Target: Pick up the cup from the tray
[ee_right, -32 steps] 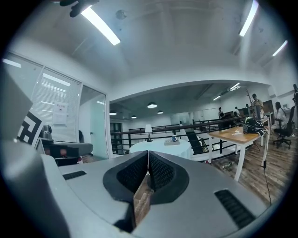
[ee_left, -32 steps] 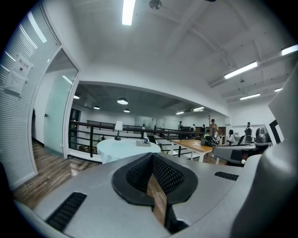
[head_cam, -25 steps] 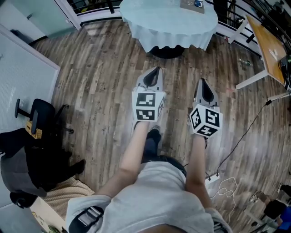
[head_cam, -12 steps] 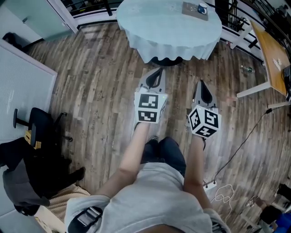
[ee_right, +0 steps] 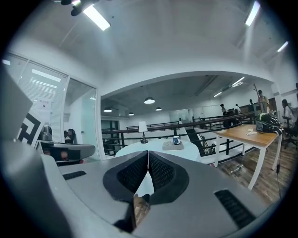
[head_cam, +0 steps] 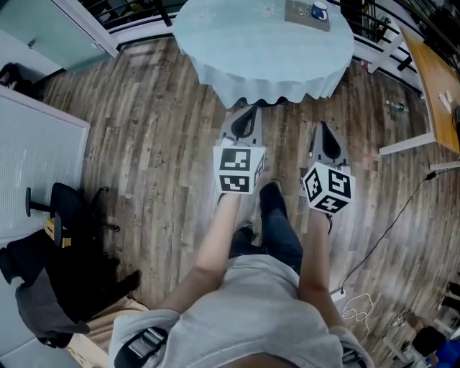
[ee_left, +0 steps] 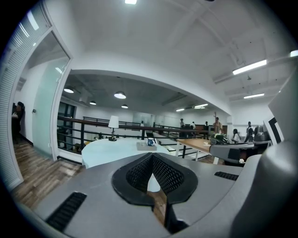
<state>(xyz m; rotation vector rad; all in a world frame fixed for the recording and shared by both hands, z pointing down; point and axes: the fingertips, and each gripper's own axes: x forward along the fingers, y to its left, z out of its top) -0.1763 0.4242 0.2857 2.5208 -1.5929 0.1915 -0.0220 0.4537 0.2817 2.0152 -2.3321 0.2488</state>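
A blue cup (head_cam: 319, 10) stands on a grey tray (head_cam: 305, 14) at the far right of a round table with a pale cloth (head_cam: 237, 43). The cup (ee_left: 150, 142) and tray (ee_left: 145, 146) show small in the left gripper view, and the cup (ee_right: 176, 140) on its tray (ee_right: 172, 146) also in the right gripper view. My left gripper (head_cam: 246, 113) and right gripper (head_cam: 321, 128) are both shut and hold nothing. They are held side by side over the wooden floor, pointing at the table, still short of its edge.
A table lamp (ee_left: 113, 126) stands on the table's far side. A wooden desk (head_cam: 442, 72) on white legs is at the right, with a black cable (head_cam: 392, 208) across the floor. A black office chair (head_cam: 68, 208) and bags sit left. A black railing (ee_left: 107, 125) runs behind the table.
The person has walked toward the round table with both shut grippers carried forward. The table, tray and cup now show fuller at the top of the head view.
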